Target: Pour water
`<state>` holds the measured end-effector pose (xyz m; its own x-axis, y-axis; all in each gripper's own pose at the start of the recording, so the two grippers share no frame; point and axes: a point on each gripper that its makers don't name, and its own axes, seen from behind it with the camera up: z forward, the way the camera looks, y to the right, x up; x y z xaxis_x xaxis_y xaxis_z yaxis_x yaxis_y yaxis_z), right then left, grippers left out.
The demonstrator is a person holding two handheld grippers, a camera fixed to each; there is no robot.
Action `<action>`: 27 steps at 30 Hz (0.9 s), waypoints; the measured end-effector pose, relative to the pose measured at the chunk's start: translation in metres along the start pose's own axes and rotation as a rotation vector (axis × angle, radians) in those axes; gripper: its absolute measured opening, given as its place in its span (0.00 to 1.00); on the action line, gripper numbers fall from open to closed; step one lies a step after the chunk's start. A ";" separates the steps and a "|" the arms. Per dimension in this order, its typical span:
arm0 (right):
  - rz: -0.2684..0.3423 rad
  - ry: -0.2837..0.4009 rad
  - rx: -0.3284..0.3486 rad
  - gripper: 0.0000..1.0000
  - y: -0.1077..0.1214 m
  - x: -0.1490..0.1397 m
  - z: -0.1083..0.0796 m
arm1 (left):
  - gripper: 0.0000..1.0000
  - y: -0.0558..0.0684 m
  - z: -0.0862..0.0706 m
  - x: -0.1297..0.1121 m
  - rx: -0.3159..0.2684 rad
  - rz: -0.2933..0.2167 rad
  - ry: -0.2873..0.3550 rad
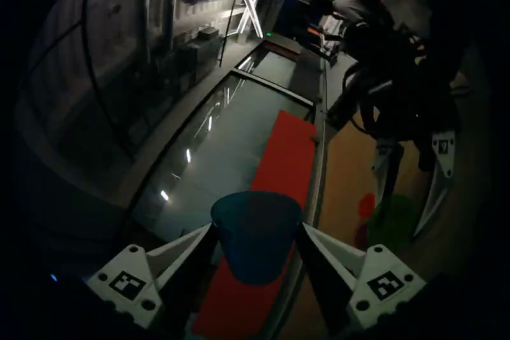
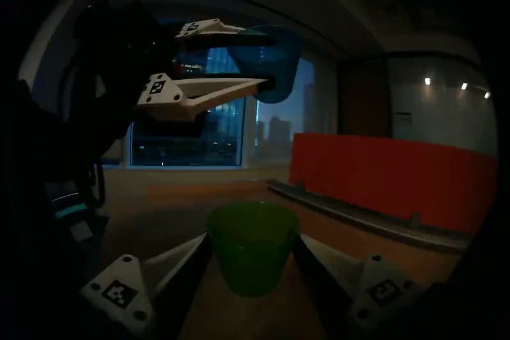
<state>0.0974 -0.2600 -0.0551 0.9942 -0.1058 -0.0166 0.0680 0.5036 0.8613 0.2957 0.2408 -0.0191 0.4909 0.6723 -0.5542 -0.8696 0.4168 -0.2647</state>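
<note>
The right gripper [image 2: 253, 238] is clamped on the green cup [image 2: 253, 263], both fingers pressing its sides. Above the green cup and slightly farther off, the left gripper [image 2: 266, 61] is clamped on the blue cup [image 2: 277, 53] (no stream shows in this dim light). Behind the green cup runs a red panel [image 2: 395, 174]. If the blue cup's lip sits off the green cup's mouth, water would likely spill.

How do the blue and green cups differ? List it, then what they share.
Height: in the right gripper view the blue cup is held high, the green cup low. Pose: the blue cup looks tipped sideways, the green cup stands upright. Shared: both are tapered cups clamped in jaws: left gripper on the blue cup, right gripper on the green cup.
</note>
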 end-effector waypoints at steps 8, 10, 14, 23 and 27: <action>0.003 0.010 -0.010 1.00 0.003 0.003 -0.002 | 0.84 -0.008 -0.002 -0.005 0.008 -0.220 0.006; 0.003 0.013 -0.011 1.00 0.004 0.005 -0.003 | 0.84 -0.009 -0.002 -0.006 0.006 -0.277 0.009; 0.002 0.018 -0.014 1.00 0.005 0.007 -0.003 | 0.84 -0.011 0.001 -0.006 0.003 -0.395 0.023; 0.009 0.028 -0.024 1.00 0.009 0.007 -0.007 | 0.84 -0.018 0.000 -0.010 -0.008 -0.625 0.044; 0.012 0.032 -0.026 1.00 0.010 0.009 -0.008 | 0.84 -0.023 0.000 -0.014 -0.014 -0.732 0.049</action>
<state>0.1081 -0.2491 -0.0510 0.9971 -0.0725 -0.0228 0.0576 0.5267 0.8481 0.3090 0.2222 -0.0053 0.9438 0.1965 -0.2659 -0.3205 0.7408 -0.5903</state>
